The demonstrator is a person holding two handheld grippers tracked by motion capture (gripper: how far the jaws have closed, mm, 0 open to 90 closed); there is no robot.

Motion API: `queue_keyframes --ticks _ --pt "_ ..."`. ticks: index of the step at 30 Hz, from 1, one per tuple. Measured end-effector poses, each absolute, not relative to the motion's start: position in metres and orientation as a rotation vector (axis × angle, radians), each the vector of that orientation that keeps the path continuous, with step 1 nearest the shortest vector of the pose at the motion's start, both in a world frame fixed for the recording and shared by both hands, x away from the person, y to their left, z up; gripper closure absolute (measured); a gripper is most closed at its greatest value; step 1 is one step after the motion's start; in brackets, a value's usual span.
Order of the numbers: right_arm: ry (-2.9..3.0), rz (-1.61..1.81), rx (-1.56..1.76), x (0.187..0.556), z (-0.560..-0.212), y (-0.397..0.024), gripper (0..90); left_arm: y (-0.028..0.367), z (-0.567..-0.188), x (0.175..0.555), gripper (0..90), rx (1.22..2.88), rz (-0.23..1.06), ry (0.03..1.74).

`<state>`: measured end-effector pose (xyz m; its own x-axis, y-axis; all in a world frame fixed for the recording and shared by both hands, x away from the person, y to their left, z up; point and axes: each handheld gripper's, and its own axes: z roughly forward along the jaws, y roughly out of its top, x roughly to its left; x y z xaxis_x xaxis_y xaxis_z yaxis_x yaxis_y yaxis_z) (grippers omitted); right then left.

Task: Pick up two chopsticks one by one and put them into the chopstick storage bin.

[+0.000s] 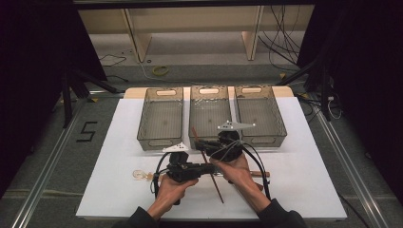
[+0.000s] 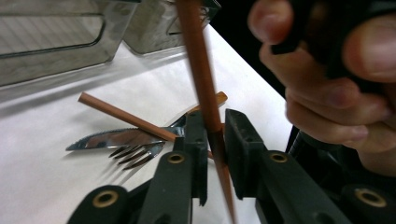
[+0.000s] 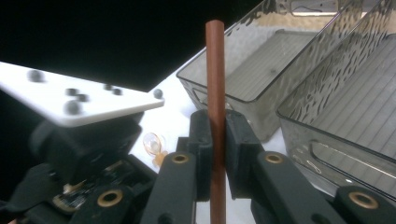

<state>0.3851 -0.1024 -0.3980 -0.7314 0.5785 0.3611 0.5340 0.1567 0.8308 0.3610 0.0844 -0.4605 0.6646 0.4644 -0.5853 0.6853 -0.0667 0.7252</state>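
Chopstick [image 1: 207, 164] transfer between two hand-held grippers above a white table [image 1: 119, 142]. High view: the left gripper [image 1: 209, 167] points toward the person's right and the right gripper [image 1: 202, 143] lies just behind it, both meeting on one brown chopstick that slants from near the middle bin [image 1: 210, 114] down toward the table's near edge. Three smoky transparent bins stand side by side at the far edge, with the left bin [image 1: 161, 118] and the right bin [image 1: 260, 114] flanking the middle one. A second chopstick [image 1: 261, 174] lies flat behind the right hand, and a small clear spoon-like piece [image 1: 139, 175], hard to identify at this size, lies left of the left hand.

Left gripper view: the jaws are clamped on the lower, tapering part of the chopstick [image 2: 208, 109], which rises steeply and slightly blurred; the fingers [image 2: 327, 107] of the right hand are at the right. Behind the jaws, on the table, lie a knife [image 2: 109, 138], a fork [image 2: 140, 151] and the second chopstick [image 2: 126, 117] crossing them.

Right gripper view: the jaws are pressed on the thicker, blunt end of the chopstick [image 3: 215, 84], which stands upright between them. The left gripper's grey plate [image 3: 79, 95] is at the left, bins at the right.
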Motion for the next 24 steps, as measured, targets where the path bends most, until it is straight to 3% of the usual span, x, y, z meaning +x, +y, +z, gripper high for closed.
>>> queue_keyframes --ticks 2,7,12,24 --pt "2.358 1.680 1.127 0.384 -0.396 -0.104 81.1 0.087 -0.461 0.363 83.0 1.695 -0.257 0.945" --pt "2.368 1.709 1.110 0.384 -0.394 -0.110 62.4 0.091 -0.457 0.364 83.4 1.714 -0.226 0.939" --pt "2.390 1.675 1.088 0.379 -0.390 -0.121 51.7 0.102 -0.452 0.369 83.4 1.703 -0.207 0.955" --pt "2.473 1.430 1.109 0.366 -0.411 -0.157 38.9 0.136 -0.430 0.380 83.3 1.669 -0.168 0.983"
